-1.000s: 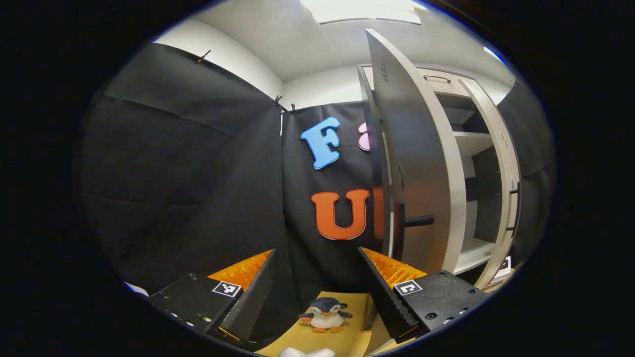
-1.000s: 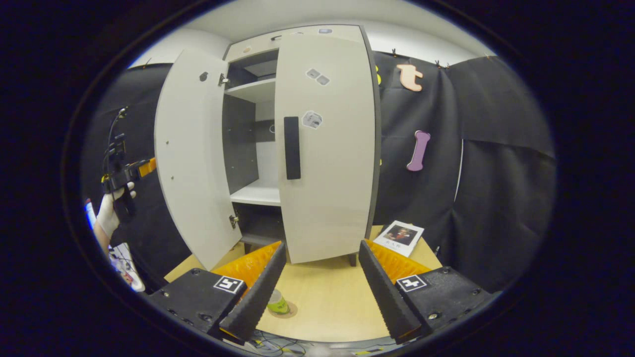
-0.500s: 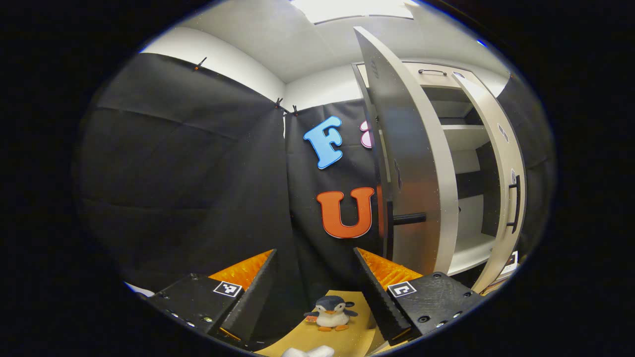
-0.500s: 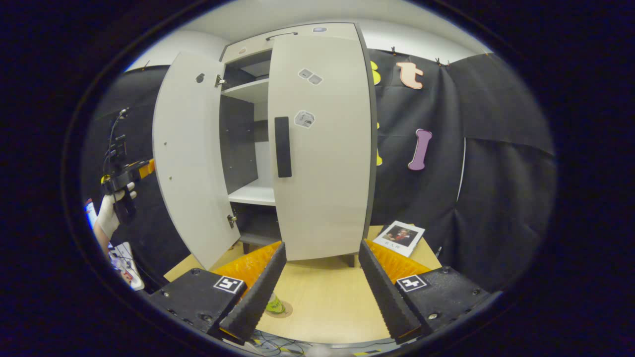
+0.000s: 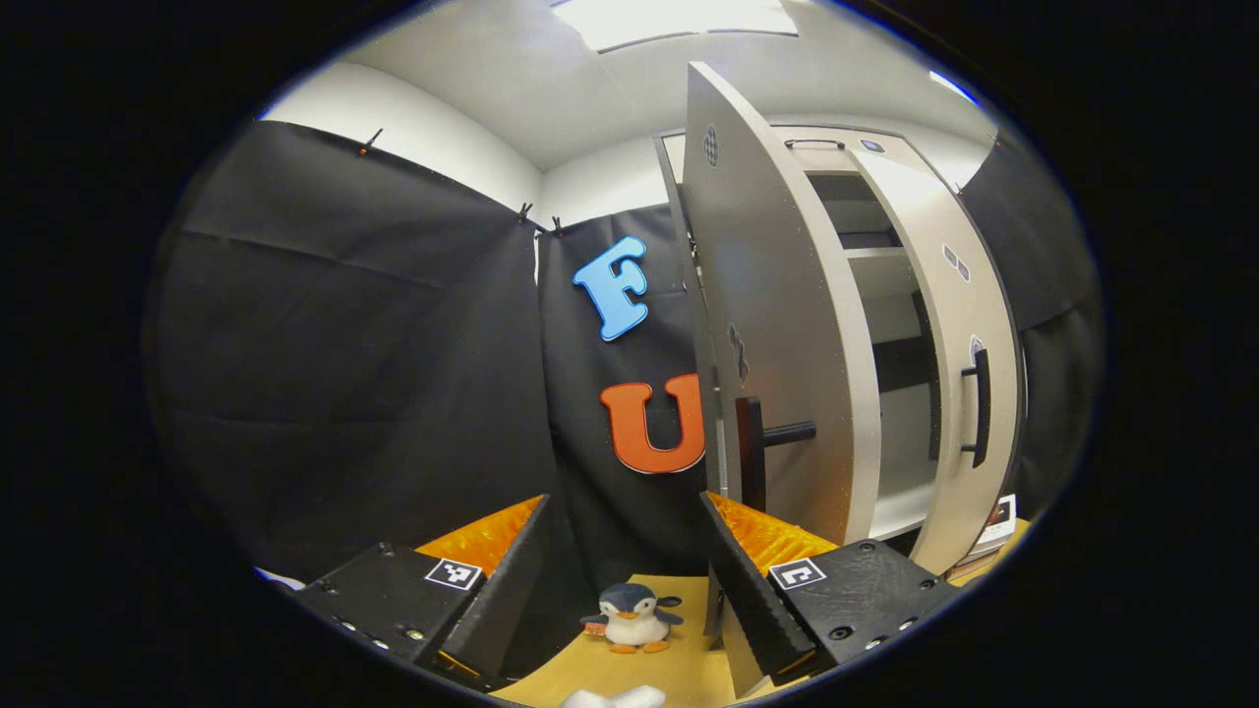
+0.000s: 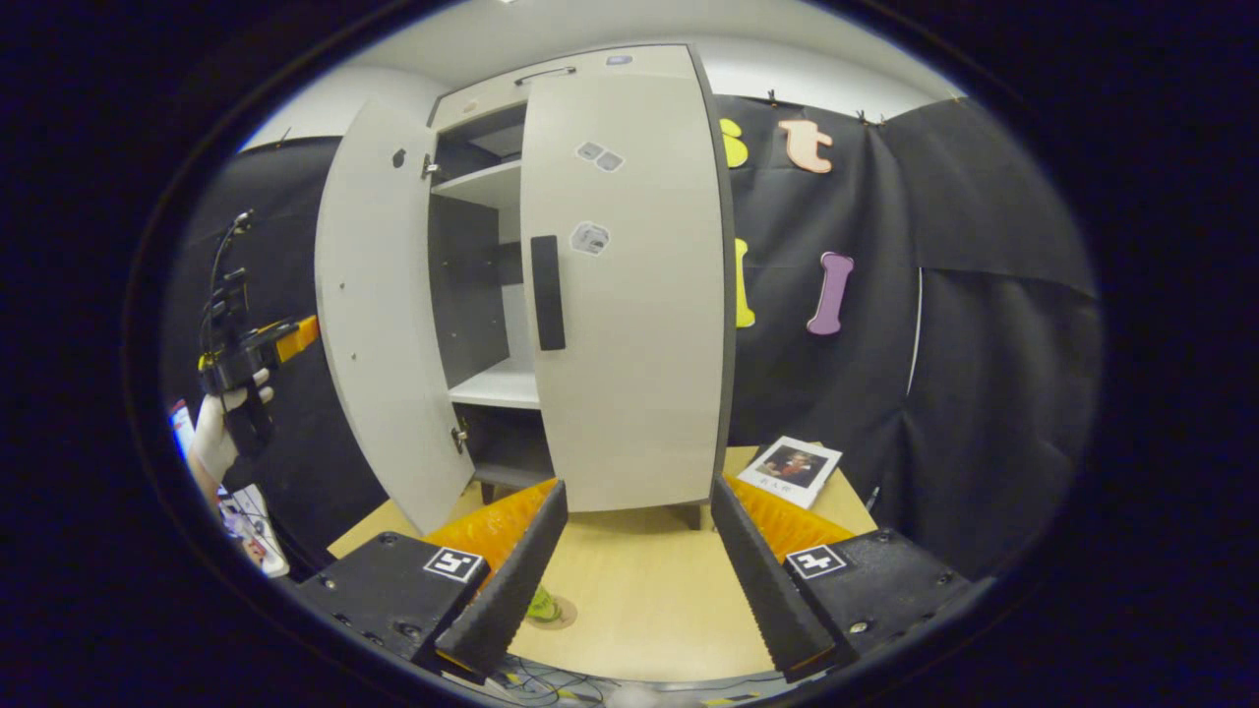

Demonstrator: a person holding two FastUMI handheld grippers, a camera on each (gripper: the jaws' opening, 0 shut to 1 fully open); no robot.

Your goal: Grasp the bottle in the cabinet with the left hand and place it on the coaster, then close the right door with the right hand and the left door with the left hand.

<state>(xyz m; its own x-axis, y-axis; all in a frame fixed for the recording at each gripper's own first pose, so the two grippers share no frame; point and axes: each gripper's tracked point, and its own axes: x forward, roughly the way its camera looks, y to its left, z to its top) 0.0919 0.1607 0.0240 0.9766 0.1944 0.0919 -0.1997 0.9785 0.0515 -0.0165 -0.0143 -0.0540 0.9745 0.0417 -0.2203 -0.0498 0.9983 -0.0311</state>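
Wooden worktop [image 6: 639,600], cabinet [image 6: 551,295] at back; right door [image 6: 629,295] nearly closed, left door [image 6: 384,324] ajar. Bottle [image 6: 542,605] on coaster [image 6: 557,618]. Left tongs [image 5: 622,580] and right tongs [image 6: 634,590] both apart, empty.

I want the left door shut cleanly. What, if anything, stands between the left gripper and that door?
Nothing visible: the left gripper, open, sits beside the left door, whose handle is just right of its fingers.
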